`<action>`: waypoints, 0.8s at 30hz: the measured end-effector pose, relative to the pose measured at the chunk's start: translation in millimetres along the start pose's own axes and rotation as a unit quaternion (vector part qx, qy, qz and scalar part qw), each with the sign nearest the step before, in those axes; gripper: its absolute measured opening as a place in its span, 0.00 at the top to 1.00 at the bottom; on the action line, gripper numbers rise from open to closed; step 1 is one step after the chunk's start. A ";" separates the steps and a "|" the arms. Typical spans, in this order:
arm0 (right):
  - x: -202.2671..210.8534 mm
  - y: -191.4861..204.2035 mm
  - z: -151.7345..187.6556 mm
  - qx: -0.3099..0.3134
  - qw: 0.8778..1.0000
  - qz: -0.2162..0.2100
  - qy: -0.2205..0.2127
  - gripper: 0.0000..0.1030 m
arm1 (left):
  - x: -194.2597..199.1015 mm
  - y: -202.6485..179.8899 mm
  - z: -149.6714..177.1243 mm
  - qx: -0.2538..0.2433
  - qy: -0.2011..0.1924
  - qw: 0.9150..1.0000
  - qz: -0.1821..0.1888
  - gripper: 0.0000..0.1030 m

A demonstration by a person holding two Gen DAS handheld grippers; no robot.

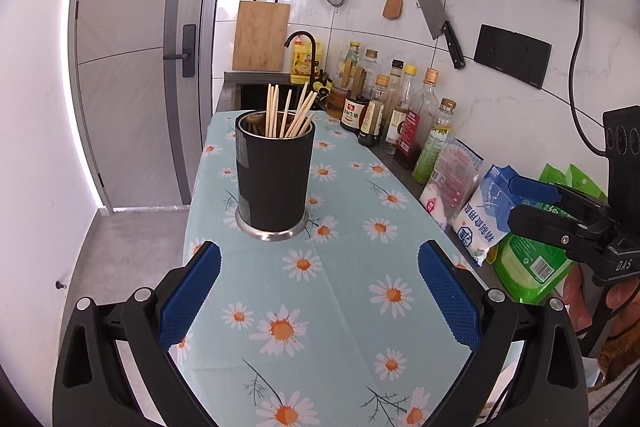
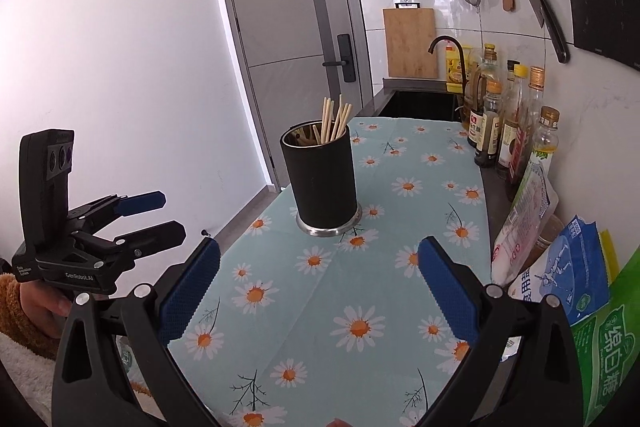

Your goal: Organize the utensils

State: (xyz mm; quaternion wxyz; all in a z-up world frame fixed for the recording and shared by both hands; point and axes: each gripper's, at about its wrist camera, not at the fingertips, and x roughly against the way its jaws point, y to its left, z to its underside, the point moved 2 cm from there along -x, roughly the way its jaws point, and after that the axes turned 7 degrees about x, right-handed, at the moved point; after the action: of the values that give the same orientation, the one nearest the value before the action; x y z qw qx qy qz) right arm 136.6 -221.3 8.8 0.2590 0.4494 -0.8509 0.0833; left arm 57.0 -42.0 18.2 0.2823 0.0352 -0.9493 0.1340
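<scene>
Both grippers empty and spread wide, holder of chopsticks standing ahead on the daisy cloth

Left wrist view: the left gripper (image 1: 319, 291) hangs with jaws wide apart over the cloth (image 1: 352, 291), near the holder (image 1: 273, 173) but not touching; the chopsticks (image 1: 289, 111) lean loose inside, thin, light and stiff, likely to rattle or spill if the holder tips, so the dark wall mid-height looks the safest hold, though its smooth side may slip; the cloth's left edge drops to the floor close beside the holder, while bottles (image 1: 396, 111) and bags (image 1: 486, 211) crowd the right. Right wrist view: the right gripper (image 2: 319, 291) is likewise agape and holds nothing, the holder standing ahead near the cloth's left edge; bare cloth in front gives room, and the left gripper hovers off the counter's side
</scene>
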 end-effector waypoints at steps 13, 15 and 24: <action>-5.1 3.8 -2.8 0.009 0.999 -0.017 0.029 0.05 | 0.2 -1.7 3.7 0.001 0.018 1.000 -0.019 0.06; -7.2 2.9 -2.8 0.004 0.999 -0.019 0.032 0.05 | 0.4 -1.7 4.5 0.001 0.019 1.000 -0.019 0.06; -7.6 5.4 -5.2 0.009 0.999 -0.022 0.032 0.05 | -0.8 -0.4 5.4 0.005 0.028 0.999 -0.021 0.06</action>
State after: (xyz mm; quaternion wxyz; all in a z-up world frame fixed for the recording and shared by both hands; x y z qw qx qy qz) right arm 137.7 -210.7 9.7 0.2838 0.4674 -0.8314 0.0991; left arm 54.8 -43.9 13.5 0.3114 0.0528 -0.9394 0.1333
